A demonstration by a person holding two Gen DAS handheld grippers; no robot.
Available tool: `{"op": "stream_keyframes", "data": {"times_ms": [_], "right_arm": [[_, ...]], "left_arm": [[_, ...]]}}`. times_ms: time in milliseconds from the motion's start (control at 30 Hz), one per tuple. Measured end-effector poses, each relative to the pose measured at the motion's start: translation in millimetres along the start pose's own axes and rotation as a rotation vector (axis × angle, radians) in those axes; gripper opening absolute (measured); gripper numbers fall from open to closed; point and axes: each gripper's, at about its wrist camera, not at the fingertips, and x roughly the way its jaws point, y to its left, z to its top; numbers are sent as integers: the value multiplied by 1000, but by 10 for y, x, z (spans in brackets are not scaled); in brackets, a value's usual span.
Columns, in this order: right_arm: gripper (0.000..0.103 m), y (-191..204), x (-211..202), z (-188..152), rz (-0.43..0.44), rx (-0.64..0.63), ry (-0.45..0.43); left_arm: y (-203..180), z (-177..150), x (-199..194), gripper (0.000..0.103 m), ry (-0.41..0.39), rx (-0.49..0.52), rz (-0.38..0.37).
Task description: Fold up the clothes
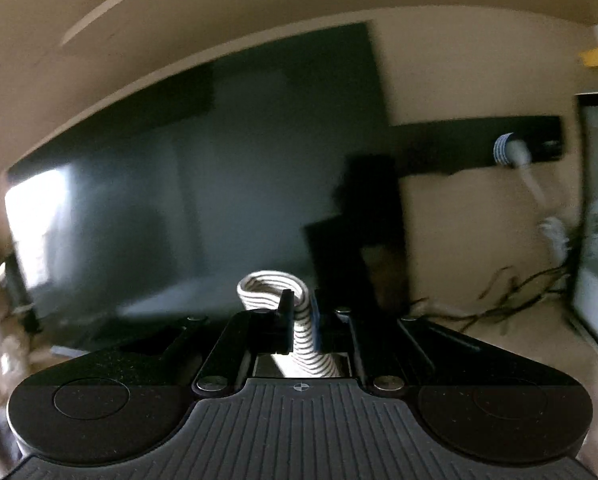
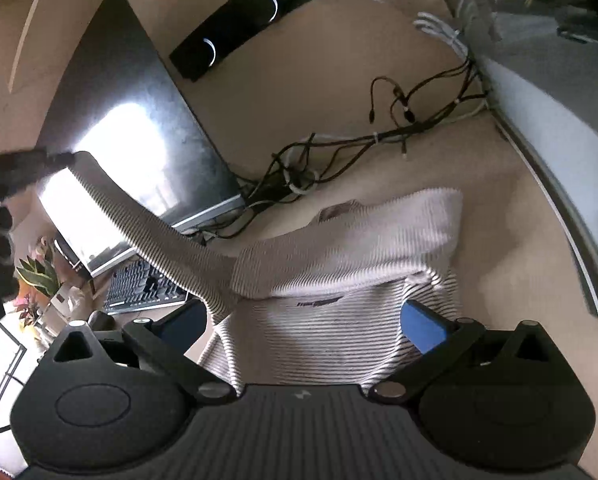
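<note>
A white sweater with thin dark stripes lies on the beige desk, its upper part folded down over the body. One long sleeve stretches up and to the left, off the desk, to my left gripper. In the left wrist view, my left gripper is shut on that sleeve, and the cuff curls over above the fingers. My right gripper hovers open just over the sweater's body, with one blue pad on each side and nothing between them.
A dark monitor stands at the back left, with a keyboard below it. A second screen lines the right side. Tangled black cables lie behind the sweater. A black bar hangs on the wall. A potted plant is at far left.
</note>
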Motion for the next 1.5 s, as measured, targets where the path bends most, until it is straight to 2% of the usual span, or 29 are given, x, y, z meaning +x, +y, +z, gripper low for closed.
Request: {"op": "stream_keyframes", "data": {"times_ms": [133, 200, 367, 600, 700, 767, 900, 1000, 1067, 1100, 1233, 1267, 1333, 1367, 1433, 1500], "right_arm": [[103, -83, -48, 37, -4, 2, -15], [103, -125, -77, 52, -6, 5, -22], [103, -234, -113, 56, -31, 21, -20], [103, -342, -148, 29, -55, 46, -13], [103, -369, -134, 12, -64, 62, -9], [103, -368, -87, 5, -69, 68, 2], [103, -322, 71, -23, -77, 59, 36], [103, -262, 189, -37, -93, 45, 37], [103, -257, 250, -22, -104, 30, 29], [103, -230, 290, -7, -113, 20, 27], [103, -122, 520, 180, -165, -25, 13], [103, -92, 584, 254, -183, -41, 3], [101, -62, 719, 409, -221, -74, -27], [97, -42, 802, 503, -241, -92, -39], [67, -52, 1023, 655, -271, -133, -23], [63, -57, 1284, 814, -302, -173, 4]], "left_arm": [[-356, 141, -23, 9, -30, 38, -77], [-507, 202, -42, 4, -43, 50, -112], [-878, 308, -81, 3, -75, 90, -212], [-1264, 260, -70, 4, -46, 122, -326], [-1285, 100, 84, 5, 38, 107, -350], [-1277, -104, 206, 12, 123, 90, -361], [-1159, -672, 493, 16, 358, 4, -370], [-994, -1071, 672, 30, 520, -86, -362], [-857, -1292, 690, 44, 580, -118, -369], [-784, -1377, 686, 47, 600, -131, -376], [-501, -1509, 647, 90, 611, -184, -425], [-448, -1518, 639, 94, 602, -194, -442], [-410, -1519, 658, 94, 591, -198, -486], [-406, -1546, 681, 94, 593, -202, -505], [-396, -1626, 735, 95, 602, -225, -544], [-368, -1728, 808, 95, 646, -252, -550]]}}
